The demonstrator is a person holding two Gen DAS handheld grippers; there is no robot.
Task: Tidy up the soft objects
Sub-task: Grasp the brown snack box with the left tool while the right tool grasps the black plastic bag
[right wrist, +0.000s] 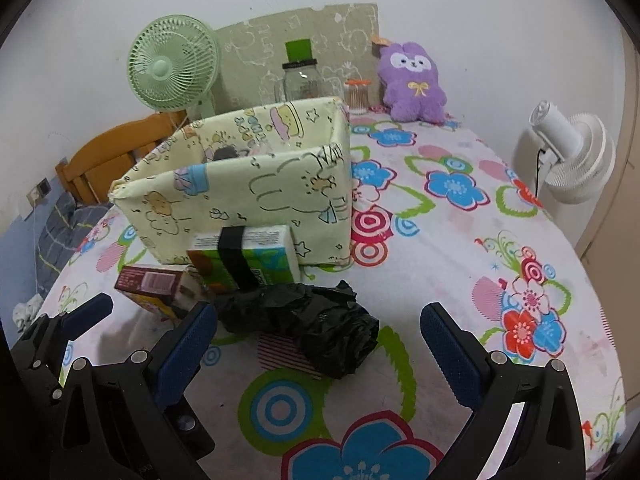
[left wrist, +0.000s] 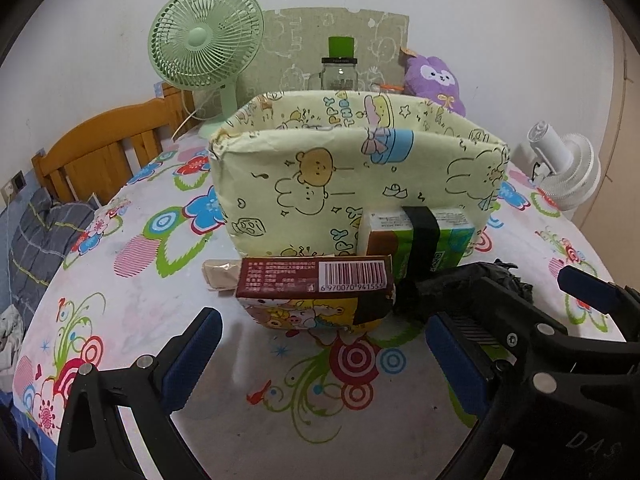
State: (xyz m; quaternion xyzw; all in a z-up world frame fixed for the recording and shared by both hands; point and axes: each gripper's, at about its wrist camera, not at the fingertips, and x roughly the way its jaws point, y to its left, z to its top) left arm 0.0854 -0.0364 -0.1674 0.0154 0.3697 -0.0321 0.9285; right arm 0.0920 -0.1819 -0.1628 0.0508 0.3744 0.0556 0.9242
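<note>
Soft packs waiting to be sorted lie in a cluster at the middle of both views, on the flowered tablecloth (right wrist: pixel 460 240) just in front of the fabric storage box (left wrist: pixel 352 176). A brown tissue pack (left wrist: pixel 316 278) with a barcode sits on top of a cartoon-printed pack (left wrist: pixel 304 314) at the centre of the left wrist view; a green-and-white tissue pack (right wrist: pixel 256 256) bound by a black band leans against the box's front wall; a crumpled black plastic bag (right wrist: pixel 312 324) lies nearest the camera at the centre of the right wrist view. The box, printed with bears and rabbits, fills the upper middle of the left view. Something dark shows inside it in the right view, but I cannot tell what it is. As I judge it, the task is near its start: all four soft items are outside the box and each is yet to be lifted in. The left gripper (left wrist: pixel 320 356) hangs at the bottom of its view with its blue-padded fingers spread wide and nothing between them, facing the brown pack. The right gripper (right wrist: pixel 320 344) is likewise spread and empty, its fingers on either side of the black bag without touching it. Further back, toward the upper edge, stand a green desk fan (left wrist: pixel 206 40), a glass jar (right wrist: pixel 302 80) with a green top and a purple plush toy (right wrist: pixel 412 80); a white fan (right wrist: pixel 572 160) sits at the right edge.
</note>
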